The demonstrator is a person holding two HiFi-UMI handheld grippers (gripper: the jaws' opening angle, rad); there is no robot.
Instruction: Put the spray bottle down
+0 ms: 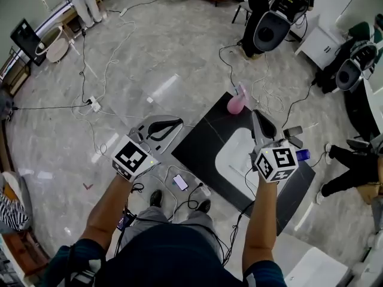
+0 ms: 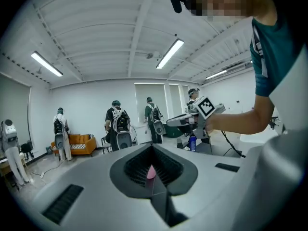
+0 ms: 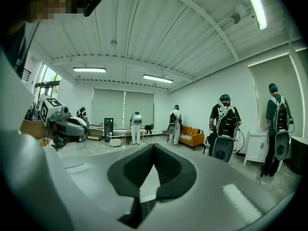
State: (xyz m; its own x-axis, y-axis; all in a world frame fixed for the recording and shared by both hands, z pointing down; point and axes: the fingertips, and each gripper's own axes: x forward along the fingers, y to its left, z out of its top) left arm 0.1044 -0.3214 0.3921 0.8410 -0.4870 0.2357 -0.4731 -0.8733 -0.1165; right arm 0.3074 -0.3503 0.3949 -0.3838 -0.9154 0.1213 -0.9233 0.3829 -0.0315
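Right gripper [image 3: 153, 147]: jaws together, tips meeting, nothing between the pads. It is held up over the right half of the frame in the head view, pointing toward the upper centre.

Left gripper [image 2: 153, 148]: jaws likewise together at the tips and clamped on nothing. A sliver of pink shows through the gap below the tips, too small to identify. In the head view it sits at centre left, off the table's left edge.

Spray bottle [image 1: 237, 103]: pink, upright on the far corner of the black table [image 1: 203, 145], upper centre of the head view. It is just beyond the right gripper's tips in the picture and touched by neither gripper.

Blue bottle [image 1: 302, 155]: on the table's right side, beside the right gripper.
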